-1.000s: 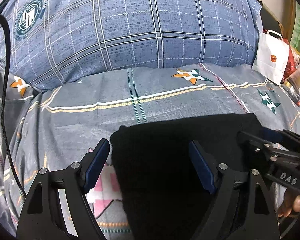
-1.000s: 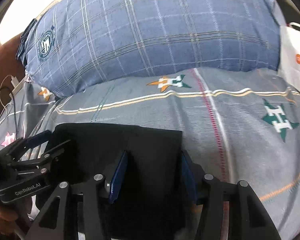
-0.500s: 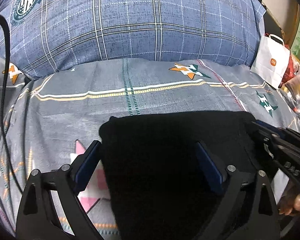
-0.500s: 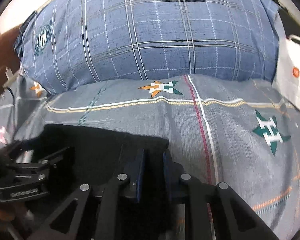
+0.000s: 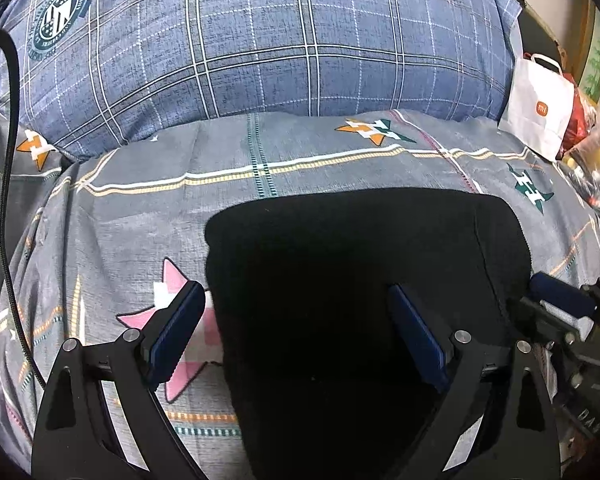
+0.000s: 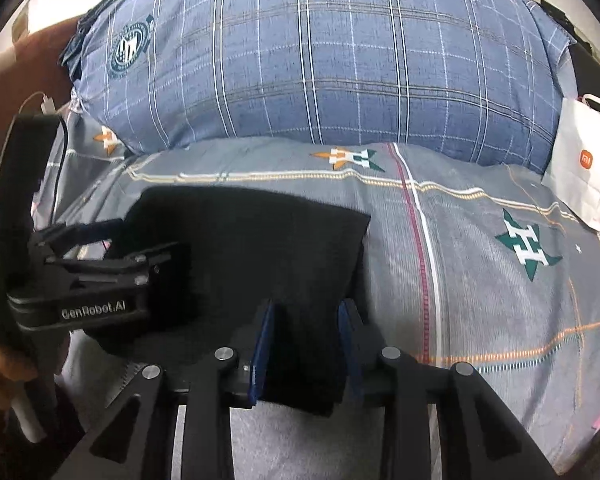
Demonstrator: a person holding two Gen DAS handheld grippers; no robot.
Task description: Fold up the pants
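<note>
The pants point(image 5: 360, 288) lie as a flat black block on the grey patterned sheet point(image 5: 148, 216), in front of the blue checked pillow point(image 5: 260, 40); the cloth is so dark that its folds and seams are almost impossible to read, and its near end runs out of the bottom of both views. The left gripper point(image 5: 296, 332) points steeply down with its jaws wide, one pad over the sheet just left of the pants' edge, the other over the black cloth; whether either pad touches cannot be told. The right gripper point(image 6: 306, 350) also tilts steeply down at the pants' right edge, jaws narrow and just opened a little, with a bunched fold of cloth between the blue pads; if the pads still press it is unclear. In the left view the right gripper is cut off at the frame's edge. A white bag point(image 6: 584, 168) stands at the pillow's right end, partly out of frame.
</note>
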